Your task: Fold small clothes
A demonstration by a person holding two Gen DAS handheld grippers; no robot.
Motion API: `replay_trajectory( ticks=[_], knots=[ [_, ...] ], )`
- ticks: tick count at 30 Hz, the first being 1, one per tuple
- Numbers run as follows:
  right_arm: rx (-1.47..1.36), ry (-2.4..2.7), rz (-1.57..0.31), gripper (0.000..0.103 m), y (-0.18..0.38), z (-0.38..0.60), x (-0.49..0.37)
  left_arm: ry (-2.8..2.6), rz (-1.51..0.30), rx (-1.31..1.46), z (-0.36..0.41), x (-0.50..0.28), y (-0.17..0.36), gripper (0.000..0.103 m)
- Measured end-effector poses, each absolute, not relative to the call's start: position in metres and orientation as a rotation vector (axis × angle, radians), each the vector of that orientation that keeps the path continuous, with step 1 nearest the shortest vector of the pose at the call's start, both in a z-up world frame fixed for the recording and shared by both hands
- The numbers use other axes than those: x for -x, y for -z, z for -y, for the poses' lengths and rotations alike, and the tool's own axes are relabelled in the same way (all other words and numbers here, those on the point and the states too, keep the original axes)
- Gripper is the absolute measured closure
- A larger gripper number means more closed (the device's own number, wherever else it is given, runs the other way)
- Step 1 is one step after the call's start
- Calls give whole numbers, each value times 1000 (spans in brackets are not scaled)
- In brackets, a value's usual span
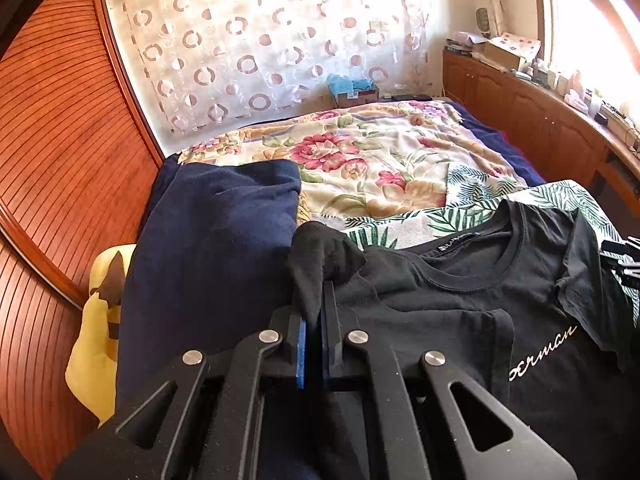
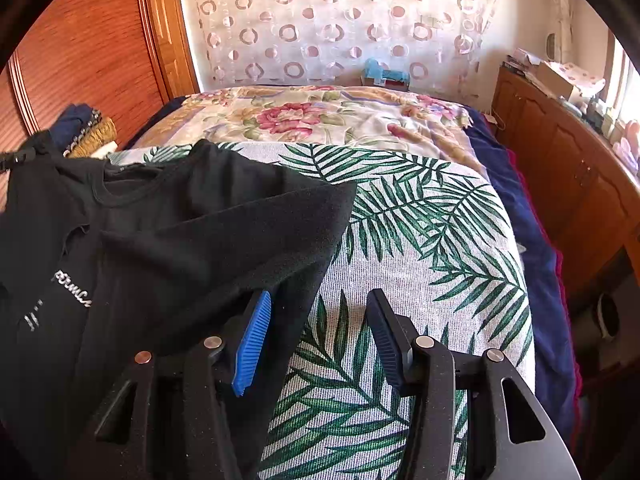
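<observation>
A T-shirt [image 1: 500, 280] lies spread on a leaf-print cloth [image 2: 420, 240] at the near end of a bed, a flowered blanket [image 1: 360, 152] behind it. A folded garment [image 1: 208, 248] sits left of the shirt; a cabinet [image 1: 520, 108] runs along the bed's right.

Black T-shirt [image 1: 460, 312]: white cursive lettering across the chest, partly hidden by folds. Left wrist view reads "ocrman", first letters uncertain, start of the word cut off by a fold. Right wrist view shows the same script [image 2: 72, 290] at a slant, roughly "ermc", not clearly legible, with short white strokes below it that cannot be read.

Neck label [image 1: 456, 241]: small pale print on a dark strip inside the collar, too small to read.
</observation>
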State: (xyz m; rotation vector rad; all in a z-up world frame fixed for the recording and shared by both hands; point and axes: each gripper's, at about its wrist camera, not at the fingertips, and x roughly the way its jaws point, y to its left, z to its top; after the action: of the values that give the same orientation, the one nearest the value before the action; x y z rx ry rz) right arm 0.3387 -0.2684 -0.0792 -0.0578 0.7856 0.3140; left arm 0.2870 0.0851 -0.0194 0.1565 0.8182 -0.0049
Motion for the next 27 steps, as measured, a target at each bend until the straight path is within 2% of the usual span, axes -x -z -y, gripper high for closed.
replay_trajectory(
  ticks=[9,16,18,19,20,27],
  knots=[
    [-37,-333,-810,51,68,280,-370,52,-791,-113,-81,-288,16,97],
    [17,-347,-833,51,75,260,-400,86,-766,-90,-78,-278,13,97],
    [38,-358,-838,68,75,253,-404,99,-757,-89,-76,-273,11,97],
    [36,-376,-847,90,76,251,-404,107,-751,-88,-75,-270,10,97],
    [27,-404,-861,96,76,249,-403,113,-745,-85,-73,-265,8,97],
    [7,-447,-687,97,30,250,-352,155,-677,-55,-71,-225,-13,97]
  ],
)
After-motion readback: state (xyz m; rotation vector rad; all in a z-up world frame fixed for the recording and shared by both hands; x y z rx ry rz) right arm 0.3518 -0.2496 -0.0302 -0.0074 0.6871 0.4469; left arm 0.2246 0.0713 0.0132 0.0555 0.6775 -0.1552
